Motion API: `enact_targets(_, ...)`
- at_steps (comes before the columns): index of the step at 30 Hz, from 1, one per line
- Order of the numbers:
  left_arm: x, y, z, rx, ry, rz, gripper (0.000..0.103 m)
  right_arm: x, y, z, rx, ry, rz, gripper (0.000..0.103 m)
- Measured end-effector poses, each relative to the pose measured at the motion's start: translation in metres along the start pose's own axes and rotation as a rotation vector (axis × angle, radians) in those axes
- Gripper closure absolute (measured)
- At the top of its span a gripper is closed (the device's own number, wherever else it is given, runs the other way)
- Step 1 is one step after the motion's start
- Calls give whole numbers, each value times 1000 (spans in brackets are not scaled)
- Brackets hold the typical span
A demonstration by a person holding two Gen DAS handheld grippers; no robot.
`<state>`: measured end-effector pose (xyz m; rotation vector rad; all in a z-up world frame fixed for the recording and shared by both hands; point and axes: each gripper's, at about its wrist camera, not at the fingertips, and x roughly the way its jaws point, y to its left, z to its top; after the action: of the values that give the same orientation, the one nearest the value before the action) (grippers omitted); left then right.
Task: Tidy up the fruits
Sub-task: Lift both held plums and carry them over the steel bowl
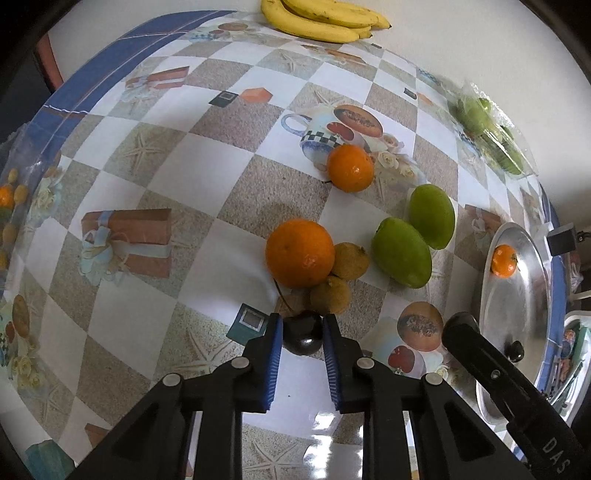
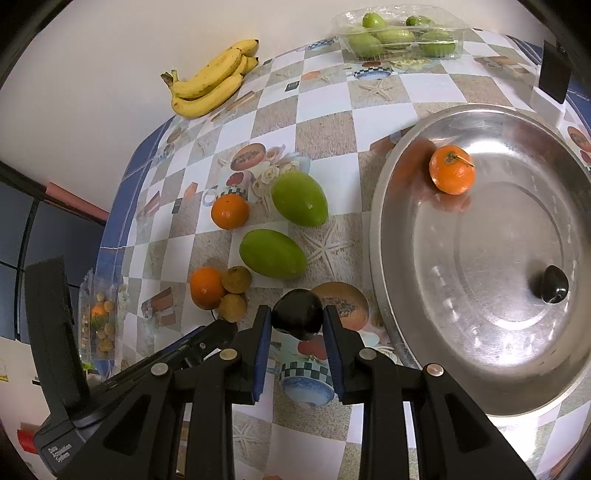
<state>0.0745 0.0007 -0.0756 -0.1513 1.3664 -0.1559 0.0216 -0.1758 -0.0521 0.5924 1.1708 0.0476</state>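
Note:
My left gripper [image 1: 303, 321] points down at the table, its blue pads shut on a small dark plum [image 1: 303, 338] that rests on the cloth. Just beyond it lie a large orange [image 1: 300, 253], two brown longans [image 1: 350, 260], two green mangoes [image 1: 402, 253] and a smaller orange [image 1: 350, 168]. My right gripper [image 2: 297, 309] is shut on a second dark plum [image 2: 295, 317], held above the cloth left of the steel tray [image 2: 380, 236]. The tray holds a mandarin [image 2: 451, 169] and another dark plum [image 2: 552, 284].
Bananas [image 2: 210, 85] lie at the far edge by the wall. A clear plastic box of green fruits [image 2: 402, 35] stands at the back. A clear bag of small fruits [image 2: 99, 321] sits at the table's left edge. A black box [image 2: 554, 74] stands behind the tray.

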Motion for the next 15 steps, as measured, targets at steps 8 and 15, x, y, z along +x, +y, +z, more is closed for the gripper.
enact_targets(8, -15, -1, 0, -3, -31, -44, 80, -6, -5, 1, 14, -12, 0, 74)
enact_targets(15, -36, -15, 2, 32, -88, -91, 80, -16, -20, 6, 52, -47, -27, 74)
